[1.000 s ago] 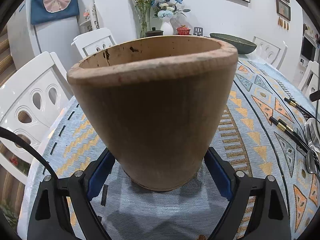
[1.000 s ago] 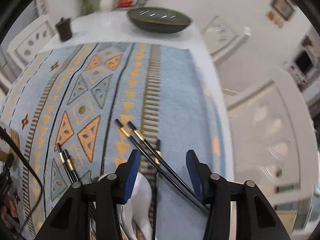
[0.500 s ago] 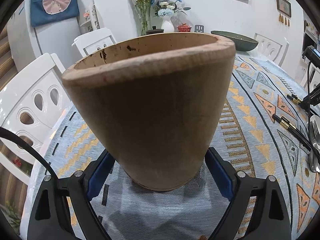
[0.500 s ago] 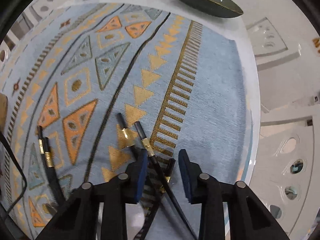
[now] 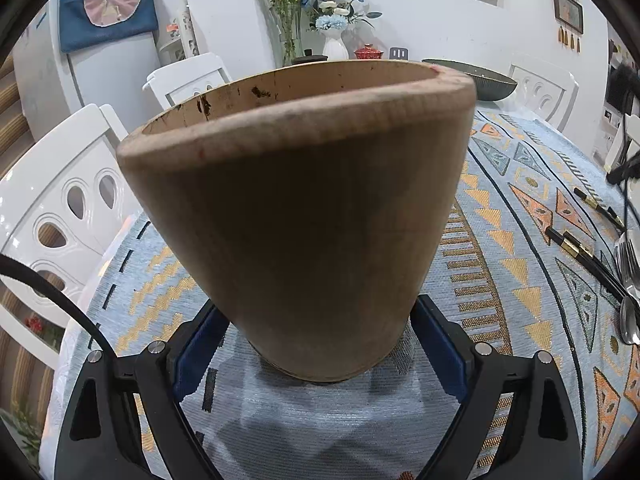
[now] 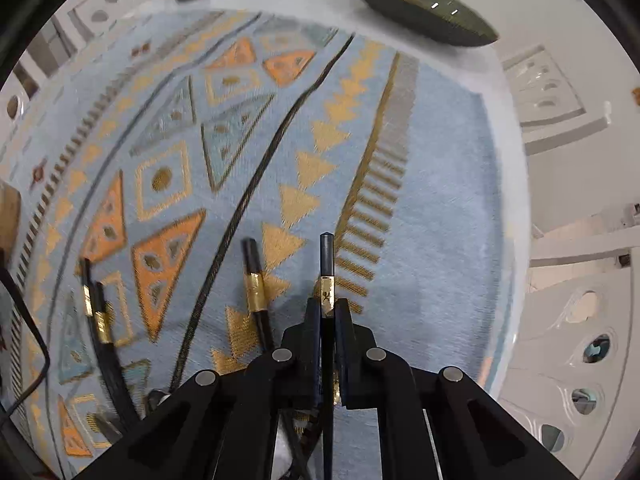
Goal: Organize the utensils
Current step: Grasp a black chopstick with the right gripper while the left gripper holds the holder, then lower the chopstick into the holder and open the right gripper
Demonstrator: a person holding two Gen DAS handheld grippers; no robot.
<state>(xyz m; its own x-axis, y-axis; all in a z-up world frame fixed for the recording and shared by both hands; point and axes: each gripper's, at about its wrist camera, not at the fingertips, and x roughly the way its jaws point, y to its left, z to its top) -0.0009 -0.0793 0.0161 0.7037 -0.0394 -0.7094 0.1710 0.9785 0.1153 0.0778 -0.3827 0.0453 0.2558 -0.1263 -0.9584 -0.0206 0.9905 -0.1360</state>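
Left tongs (image 5: pixel 320 344): we have them clamped on the base of the wooden holder (image 5: pixel 304 208), which tilts on the worktop (image 5: pixel 280 420).
Right tongs (image 6: pixel 325 312): we pinch one black chopstick (image 6: pixel 326 256) tight; its tip sticks out past the pads.
Other utensils: a second chopstick (image 6: pixel 253 276) lies just beside, another pair (image 6: pixel 96 312) further left.
Open room: bare blue cloth (image 6: pixel 440 200) runs right to the worktop edge; a dark bowl (image 6: pixel 420 8) sits far off.

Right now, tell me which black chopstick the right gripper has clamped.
The rightmost chopstick, pinched in the right gripper. Its neighbour and the left pair lie free.
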